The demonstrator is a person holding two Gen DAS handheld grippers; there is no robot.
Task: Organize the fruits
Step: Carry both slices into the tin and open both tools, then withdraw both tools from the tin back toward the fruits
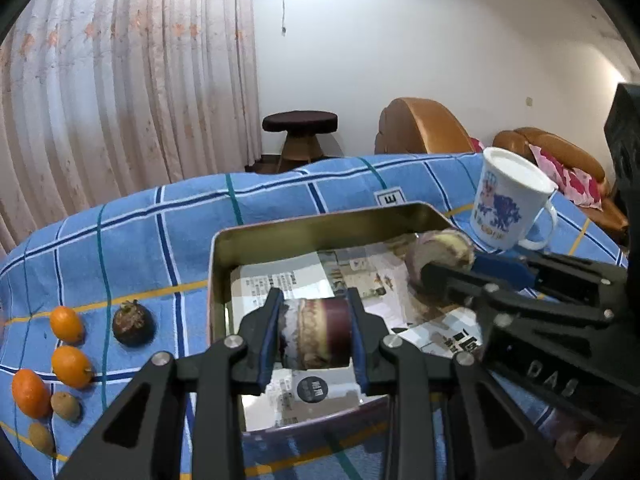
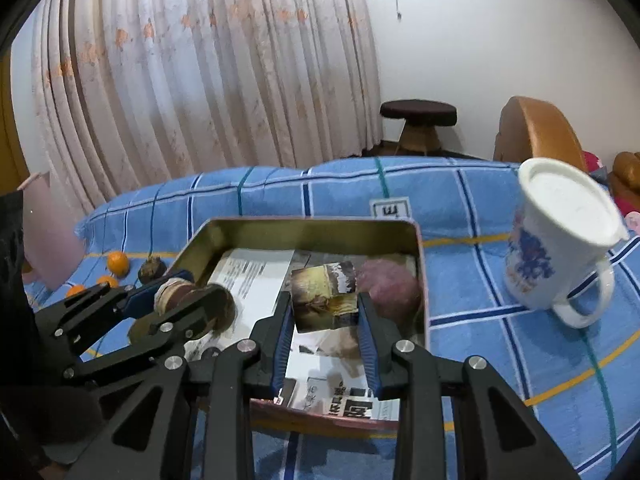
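Though clamped, left gripper's (image 1: 315, 338) blurry purple chunk (image 1: 316, 338) (fruit unidentifiable).

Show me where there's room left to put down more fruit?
Bare cloth lies between the tin and the mangosteen, and between the tin and the mug. Inside the tin it is crowded: both grippers hold pieces there. The cloth's left end is crowded with oranges.

fruits (image 1: 68, 354) lie left of the tin (image 1: 218, 276); mug (image 1: 506, 204) at its right.

Black claw (image 1: 316, 336) — blue pads, silver screws
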